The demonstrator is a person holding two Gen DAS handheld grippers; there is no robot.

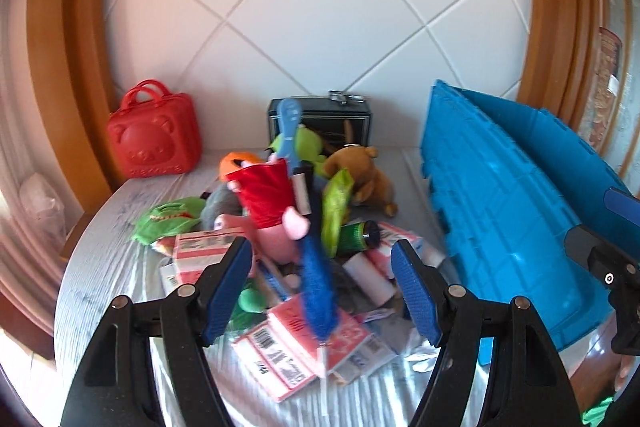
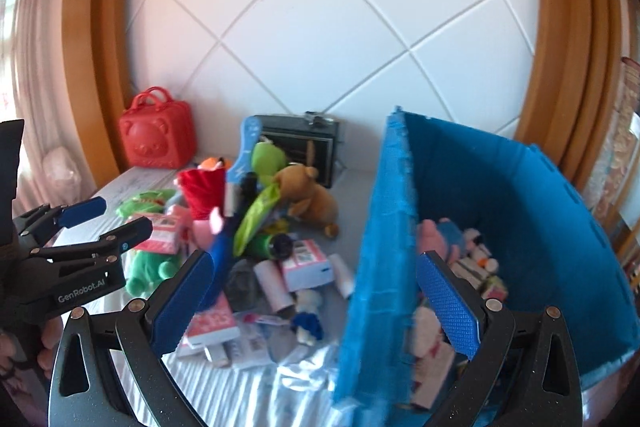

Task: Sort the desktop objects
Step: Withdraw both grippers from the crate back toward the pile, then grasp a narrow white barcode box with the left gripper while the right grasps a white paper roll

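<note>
A white wall with diagonal seams and brown wooden trim backs a grey tabletop point(image 1: 100, 247). In the left wrist view, the left tongs point(image 1: 322, 289) stand wide and empty above a heap of desktop clutter point(image 1: 288, 227): plush toys, a long blue brush point(image 1: 316, 279), red-and-white cartons, a green can. A red bear case point(image 1: 154, 135) sits at the back left, and a tilted blue crate point(image 1: 500, 211) stands to the right.

From the right wrist, the right tongs point(image 2: 316, 301) are also wide, holding nothing, straddling the blue crate's near wall point(image 2: 380, 247); plush toys and packets already lie inside. The left tongs show at the left edge.

To do this well, I would pick one loose item at the heap's edge, close squarely across its narrow side, and lift clear before crossing the crate's wall.
</note>
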